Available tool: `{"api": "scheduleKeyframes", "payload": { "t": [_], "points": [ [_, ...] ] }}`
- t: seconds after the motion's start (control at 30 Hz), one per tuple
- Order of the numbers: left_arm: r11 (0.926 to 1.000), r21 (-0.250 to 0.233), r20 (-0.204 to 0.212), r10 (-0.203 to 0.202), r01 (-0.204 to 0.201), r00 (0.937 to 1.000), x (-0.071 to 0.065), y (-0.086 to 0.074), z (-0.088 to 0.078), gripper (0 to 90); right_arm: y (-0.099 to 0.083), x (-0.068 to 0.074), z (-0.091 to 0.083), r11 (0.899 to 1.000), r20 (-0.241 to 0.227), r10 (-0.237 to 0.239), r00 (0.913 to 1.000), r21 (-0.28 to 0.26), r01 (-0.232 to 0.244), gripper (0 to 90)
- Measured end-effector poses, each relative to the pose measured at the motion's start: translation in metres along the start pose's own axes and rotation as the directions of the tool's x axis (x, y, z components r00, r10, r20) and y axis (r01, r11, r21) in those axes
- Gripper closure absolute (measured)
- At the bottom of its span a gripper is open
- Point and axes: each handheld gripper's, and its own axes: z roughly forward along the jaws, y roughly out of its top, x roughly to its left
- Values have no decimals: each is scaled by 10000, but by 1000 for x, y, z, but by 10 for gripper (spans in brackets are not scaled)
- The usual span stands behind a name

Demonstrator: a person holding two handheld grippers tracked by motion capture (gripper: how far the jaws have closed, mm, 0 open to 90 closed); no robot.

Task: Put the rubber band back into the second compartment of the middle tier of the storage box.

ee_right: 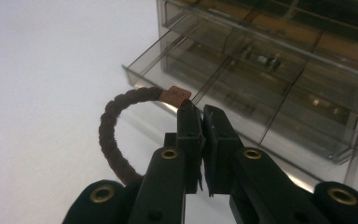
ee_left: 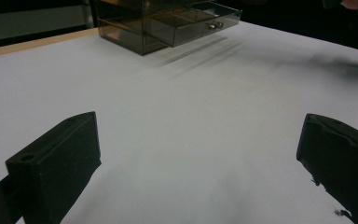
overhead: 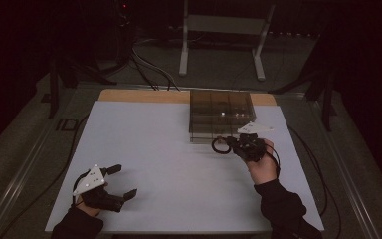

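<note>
My right claw (ee_right: 201, 111) is closed on a brown braided ring (ee_right: 116, 126), just before the clear plastic drawer box (ee_right: 279, 70); my left claw (ee_left: 200, 158) stands open.

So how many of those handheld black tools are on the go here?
2. The left tool hovers near the table's front-left corner, jaws wide open. The right tool is by the smoky plastic drawer box, shut on a dark braided ring.

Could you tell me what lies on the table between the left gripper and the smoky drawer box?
Nothing: the high view shows bare white tabletop between the left gripper and the drawer box.
</note>
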Motion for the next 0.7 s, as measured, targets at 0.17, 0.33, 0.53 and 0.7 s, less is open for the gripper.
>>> {"api": "scheduleKeyframes", "payload": {
  "t": [0.17, 0.33, 0.53, 0.7],
  "points": [
    [10000, -7, -14, -4, 4, 10000, 0, 0, 1, 3, 8, -5, 1, 10000, 99, 35, 9999, -80, -34, 863],
    [10000, -19, 27, -24, 24, 10000, 0, 0, 0, 3, 12, -8, 3, 10000, 169, 5, 9999, -66, -4, 863],
    [10000, -4, 33, -1, 1, 10000, -1, 0, 0, 3, 19, -13, 9, 10000, 327, 55, 9994, -6, -55, 863],
    [10000, -3, 10, 4, -4, 10000, 0, 0, 0, 3, 25, -17, 13, 10000, 469, 64, 9989, -20, -63, 863]
  ]
}}
